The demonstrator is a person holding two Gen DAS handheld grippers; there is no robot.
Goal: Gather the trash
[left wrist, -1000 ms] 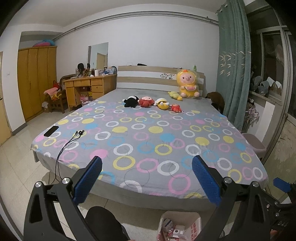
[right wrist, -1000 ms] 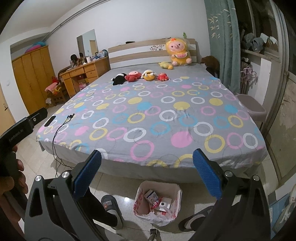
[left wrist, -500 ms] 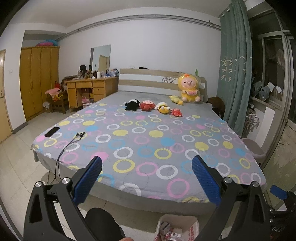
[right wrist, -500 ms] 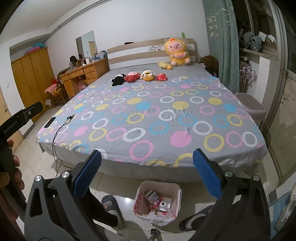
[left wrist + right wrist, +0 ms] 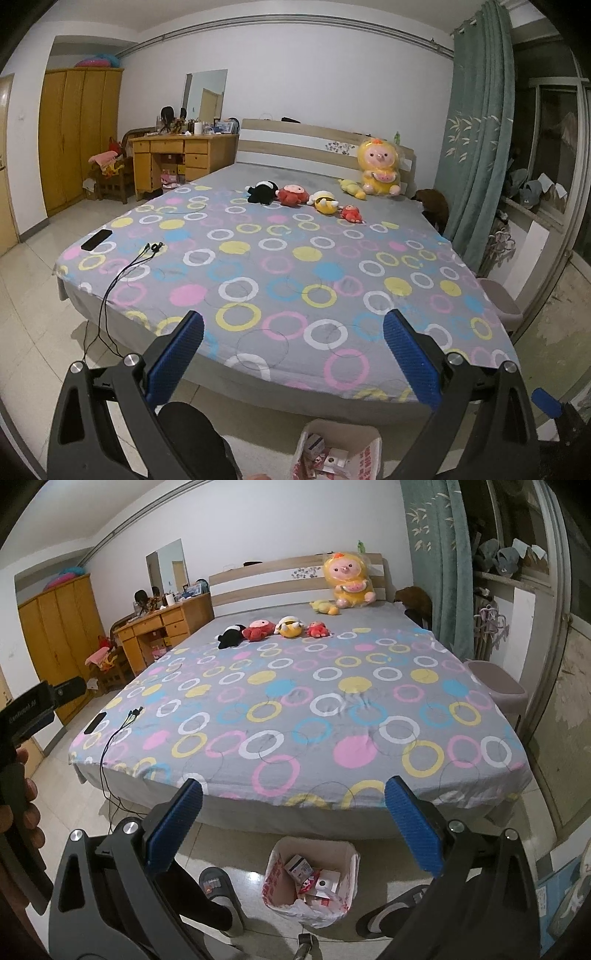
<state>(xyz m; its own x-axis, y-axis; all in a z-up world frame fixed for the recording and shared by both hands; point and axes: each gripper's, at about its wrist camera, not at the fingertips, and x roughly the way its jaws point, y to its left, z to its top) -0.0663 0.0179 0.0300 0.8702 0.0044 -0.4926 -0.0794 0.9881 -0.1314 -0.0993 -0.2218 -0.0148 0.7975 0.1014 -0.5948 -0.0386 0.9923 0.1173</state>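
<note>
Both grippers, left (image 5: pixel 293 363) and right (image 5: pixel 293 830), are spread wide and empty above a patterned bed (image 5: pixel 280 266). The trash bag (image 5: pixel 310 880) on the floor is cut off in the left view; the right view shows it whole, holding what look like small cartons.

We see a matt cloth sheet (image 5: pixel 295 709) over the bed, glossy pale floor tiles (image 5: pixel 255 877), a thin crinkled plastic bin bag (image 5: pixel 275 882), lacquered wooden wardrobe (image 5: pixel 79 136), and ribbed blue rubbery pads (image 5: pixel 173 834) on matt black plastic jaws.
</note>
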